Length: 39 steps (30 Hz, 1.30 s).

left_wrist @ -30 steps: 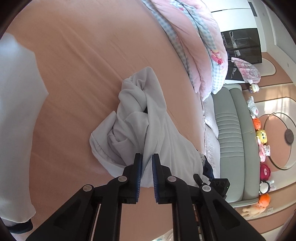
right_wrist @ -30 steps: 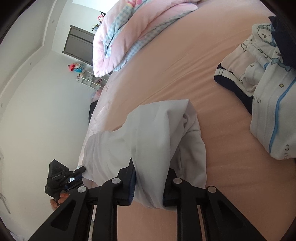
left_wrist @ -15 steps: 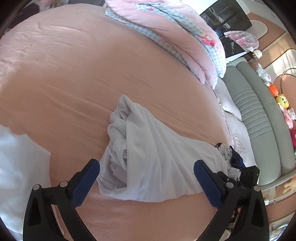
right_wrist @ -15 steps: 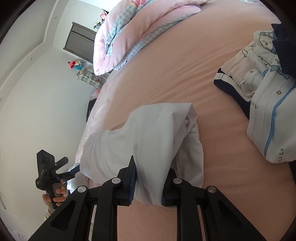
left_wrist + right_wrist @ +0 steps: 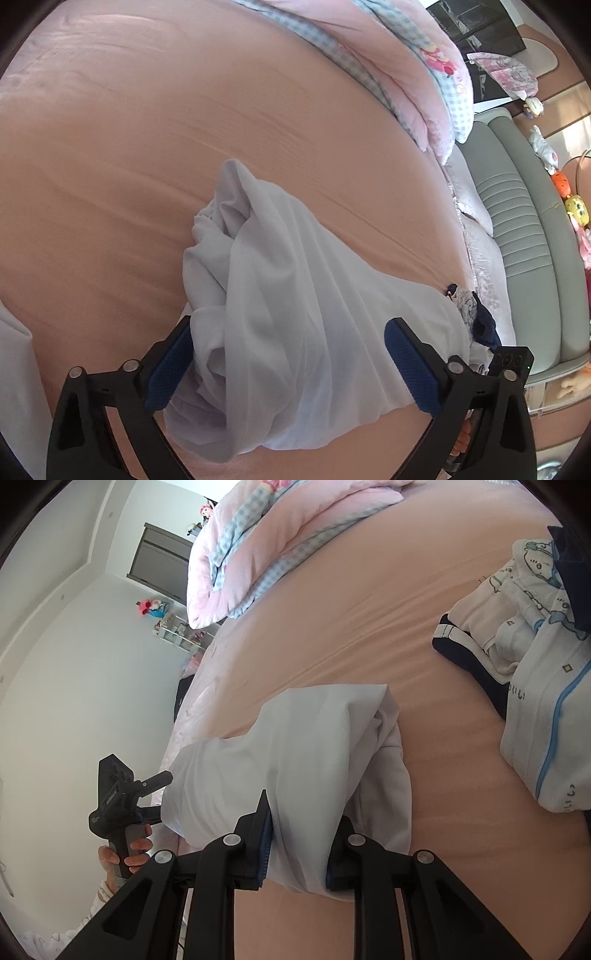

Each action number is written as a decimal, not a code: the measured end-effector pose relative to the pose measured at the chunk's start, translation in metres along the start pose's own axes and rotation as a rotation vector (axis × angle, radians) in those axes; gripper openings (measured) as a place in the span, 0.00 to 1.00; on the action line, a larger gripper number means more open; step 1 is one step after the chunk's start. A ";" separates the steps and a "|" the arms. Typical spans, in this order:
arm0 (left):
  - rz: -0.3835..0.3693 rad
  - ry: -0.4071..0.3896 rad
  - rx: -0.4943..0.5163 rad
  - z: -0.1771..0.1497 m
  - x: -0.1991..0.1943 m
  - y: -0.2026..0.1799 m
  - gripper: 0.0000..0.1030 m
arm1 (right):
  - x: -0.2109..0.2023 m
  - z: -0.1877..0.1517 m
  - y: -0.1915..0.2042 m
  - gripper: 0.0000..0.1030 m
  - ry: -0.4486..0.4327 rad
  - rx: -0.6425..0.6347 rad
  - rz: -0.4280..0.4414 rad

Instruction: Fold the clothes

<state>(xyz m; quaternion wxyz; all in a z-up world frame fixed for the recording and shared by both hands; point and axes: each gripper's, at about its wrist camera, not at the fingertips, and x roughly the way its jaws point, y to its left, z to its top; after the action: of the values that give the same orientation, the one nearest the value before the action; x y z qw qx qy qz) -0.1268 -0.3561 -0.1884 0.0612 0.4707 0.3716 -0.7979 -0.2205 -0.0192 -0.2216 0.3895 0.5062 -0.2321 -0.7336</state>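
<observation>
A crumpled white garment [image 5: 280, 277] lies on the peach bed sheet [image 5: 147, 147]. My left gripper [image 5: 288, 328] hovers over its near end. Its blue pads [image 5: 170, 369] stand wide apart and are closing, with the cloth bunched between them but not pinched. In the right wrist view my right gripper [image 5: 303, 823] is shut on the other end of the same white garment [image 5: 295, 746], with a fold of cloth squeezed between its pads. The left gripper [image 5: 159, 794] also shows there at the bed's left edge, held by a hand [image 5: 129, 853].
A pink and blue-checked quilt [image 5: 406, 55] is heaped at the far end of the bed. A pile of white, blue-printed and navy clothes [image 5: 535, 701] lies to the right. A grey-green sofa [image 5: 517, 221] with plush toys runs beside the bed. More white cloth [image 5: 11, 350] shows at the left edge.
The left gripper went from shut on the garment to wide open, letting it go, then shifted over the cloth and narrowed slightly. The right gripper kept its grip and stayed put.
</observation>
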 end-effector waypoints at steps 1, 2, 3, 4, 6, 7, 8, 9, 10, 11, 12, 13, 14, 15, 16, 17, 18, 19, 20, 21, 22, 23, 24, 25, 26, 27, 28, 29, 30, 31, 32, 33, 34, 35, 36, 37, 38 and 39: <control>0.032 -0.002 0.001 -0.001 0.001 0.000 0.70 | 0.000 0.000 0.000 0.20 0.001 0.000 -0.001; 0.063 -0.004 0.002 -0.002 0.001 -0.001 0.64 | 0.001 0.001 0.000 0.20 0.002 0.002 -0.001; 0.088 -0.002 0.005 -0.003 0.002 0.000 0.53 | 0.001 0.001 0.000 0.20 0.001 0.007 -0.001; 0.106 -0.015 -0.007 -0.004 -0.001 0.003 0.42 | 0.001 0.001 -0.001 0.20 -0.001 0.013 0.000; 0.086 -0.025 -0.033 -0.008 -0.004 0.009 0.36 | 0.002 0.001 -0.001 0.20 -0.004 0.019 -0.001; 0.079 -0.031 -0.038 -0.009 -0.006 0.009 0.31 | 0.002 0.001 -0.002 0.20 -0.004 0.021 -0.003; 0.067 -0.045 -0.045 -0.011 -0.011 0.010 0.29 | 0.001 0.001 -0.001 0.20 -0.009 0.018 -0.007; 0.054 -0.058 -0.052 -0.013 -0.015 0.011 0.26 | 0.001 0.000 0.000 0.20 -0.017 0.013 -0.013; 0.042 -0.072 -0.059 -0.015 -0.020 0.012 0.23 | 0.000 0.000 0.001 0.20 -0.024 0.007 -0.020; 0.030 -0.080 -0.053 -0.017 -0.024 0.012 0.22 | 0.000 0.000 0.002 0.20 -0.031 0.002 -0.026; 0.019 -0.088 -0.047 -0.020 -0.028 0.011 0.21 | -0.001 0.000 0.003 0.20 -0.039 -0.004 -0.032; 0.009 -0.091 -0.037 -0.022 -0.031 0.011 0.20 | -0.002 0.000 0.004 0.20 -0.048 -0.008 -0.035; 0.008 -0.095 -0.032 -0.025 -0.033 0.010 0.19 | -0.004 0.000 0.004 0.20 -0.058 -0.008 -0.032; 0.007 -0.098 -0.027 -0.028 -0.036 0.009 0.19 | -0.006 0.000 0.003 0.20 -0.064 -0.005 -0.025; -0.008 -0.097 -0.030 -0.031 -0.040 0.012 0.19 | -0.008 -0.001 0.002 0.20 -0.069 -0.001 -0.024; -0.025 -0.098 -0.040 -0.033 -0.042 0.013 0.19 | -0.009 -0.001 0.002 0.20 -0.074 0.003 -0.019; -0.042 -0.099 -0.051 -0.034 -0.043 0.015 0.19 | -0.011 0.000 0.001 0.20 -0.079 0.008 -0.012; -0.061 -0.097 -0.062 -0.035 -0.045 0.016 0.19 | -0.013 -0.001 0.000 0.20 -0.082 0.011 -0.007; -0.076 -0.095 -0.072 -0.036 -0.045 0.018 0.19 | -0.014 -0.001 0.000 0.20 -0.084 0.011 -0.002; -0.090 -0.093 -0.081 -0.038 -0.046 0.020 0.19 | -0.015 -0.002 0.000 0.20 -0.084 0.011 0.002; -0.095 -0.083 -0.083 -0.039 -0.046 0.020 0.19 | -0.014 -0.003 0.000 0.20 -0.079 0.012 0.000; -0.094 -0.073 -0.082 -0.041 -0.045 0.021 0.19 | -0.014 -0.004 0.000 0.20 -0.072 0.013 -0.004; -0.088 -0.068 -0.079 -0.043 -0.046 0.023 0.19 | -0.013 -0.006 -0.001 0.20 -0.065 0.015 -0.008; -0.081 -0.064 -0.076 -0.044 -0.047 0.024 0.19 | -0.013 -0.007 -0.001 0.20 -0.057 0.019 -0.014; -0.082 -0.062 -0.073 -0.046 -0.046 0.023 0.19 | -0.013 -0.008 -0.002 0.20 -0.050 0.023 -0.021; -0.083 -0.060 -0.077 -0.047 -0.046 0.025 0.19 | -0.013 -0.009 -0.003 0.20 -0.048 0.025 -0.029; -0.083 -0.059 -0.080 -0.048 -0.047 0.027 0.19 | -0.014 -0.010 -0.004 0.20 -0.048 0.024 -0.037; -0.084 -0.057 -0.084 -0.049 -0.047 0.029 0.19 | -0.014 -0.010 -0.005 0.20 -0.048 0.020 -0.047; -0.089 -0.056 -0.093 -0.049 -0.047 0.031 0.19 | -0.014 -0.010 -0.006 0.20 -0.045 0.021 -0.057; -0.094 -0.055 -0.102 -0.050 -0.047 0.032 0.19 | -0.014 -0.010 -0.008 0.20 -0.041 0.027 -0.065; -0.099 -0.053 -0.106 -0.050 -0.047 0.033 0.19 | -0.014 -0.011 -0.010 0.20 -0.037 0.032 -0.074; -0.103 -0.051 -0.110 -0.051 -0.047 0.034 0.19 | -0.013 -0.011 -0.013 0.20 -0.032 0.038 -0.082; -0.103 -0.049 -0.109 -0.051 -0.046 0.034 0.19 | -0.013 -0.011 -0.015 0.20 -0.029 0.044 -0.091; -0.103 -0.047 -0.108 -0.051 -0.045 0.034 0.19 | -0.013 -0.012 -0.016 0.20 -0.027 0.045 -0.097; -0.103 -0.046 -0.107 -0.052 -0.045 0.034 0.19 | -0.013 -0.012 -0.015 0.20 -0.025 0.042 -0.100; -0.110 -0.043 -0.109 -0.054 -0.046 0.037 0.19 | -0.013 -0.012 -0.014 0.20 -0.025 0.033 -0.108; -0.115 -0.041 -0.112 -0.055 -0.047 0.039 0.19 | -0.014 -0.012 -0.013 0.20 -0.028 0.021 -0.118; -0.121 -0.038 -0.115 -0.056 -0.048 0.041 0.19 | -0.014 -0.012 -0.012 0.20 -0.026 0.011 -0.126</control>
<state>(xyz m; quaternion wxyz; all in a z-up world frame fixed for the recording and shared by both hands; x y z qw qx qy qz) -0.0421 -0.3614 -0.1878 0.0467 0.4277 0.4435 -0.7863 -0.2106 -0.0002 -0.2269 0.3367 0.5124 -0.2086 -0.7619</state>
